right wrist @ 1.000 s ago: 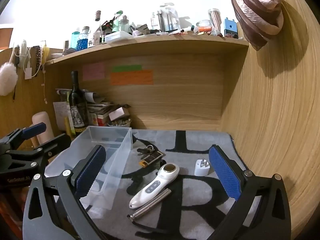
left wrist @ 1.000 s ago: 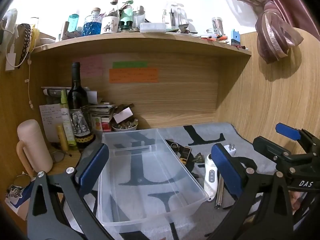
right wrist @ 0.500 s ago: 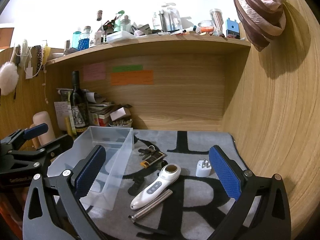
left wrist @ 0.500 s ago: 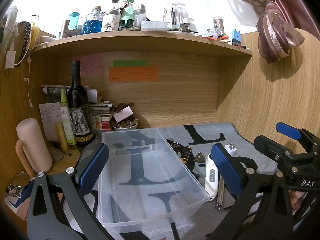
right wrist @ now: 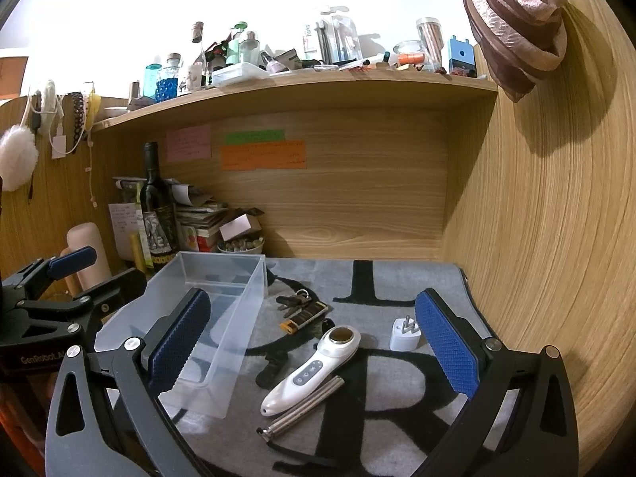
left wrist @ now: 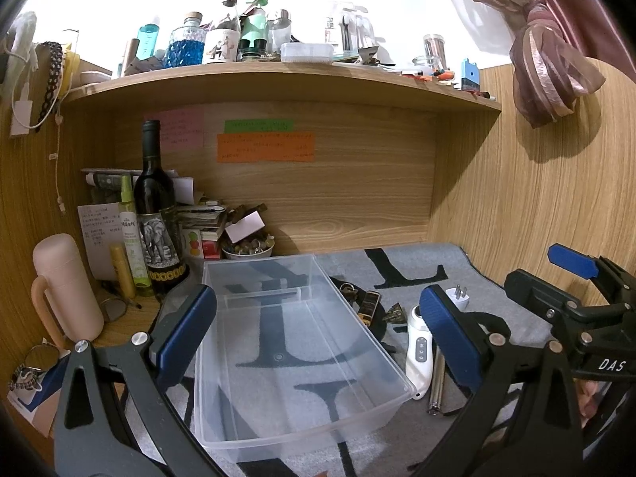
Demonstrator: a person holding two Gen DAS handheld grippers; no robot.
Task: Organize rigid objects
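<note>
An empty clear plastic bin (left wrist: pixel 286 393) (right wrist: pixel 206 353) sits on the grey lettered mat. Right of it lie a white handheld device (right wrist: pixel 314 369) (left wrist: pixel 419 351), a metal rod (right wrist: pixel 302 407), a white plug adapter (right wrist: pixel 405 334) (left wrist: pixel 457 297), a black-gold lighter (right wrist: pixel 304 315) (left wrist: pixel 369 306), keys (right wrist: pixel 294 300) and a small black piece (right wrist: pixel 272 369). My left gripper (left wrist: pixel 318 334) is open and empty above the bin. My right gripper (right wrist: pixel 314 346) is open and empty above the loose items; it also shows in the left wrist view (left wrist: pixel 572 294).
A wine bottle (left wrist: pixel 155 214), pink flask (left wrist: pixel 65 286), small bottles, papers and a bowl of beads (left wrist: pixel 248 246) crowd the back left corner. A wooden shelf (left wrist: pixel 278 79) full of bottles hangs overhead. Wooden walls close the back and right side (right wrist: pixel 536 238).
Both grippers have drifted very slightly; the view has shifted a little. Nothing was grasped or moved on the mat.
</note>
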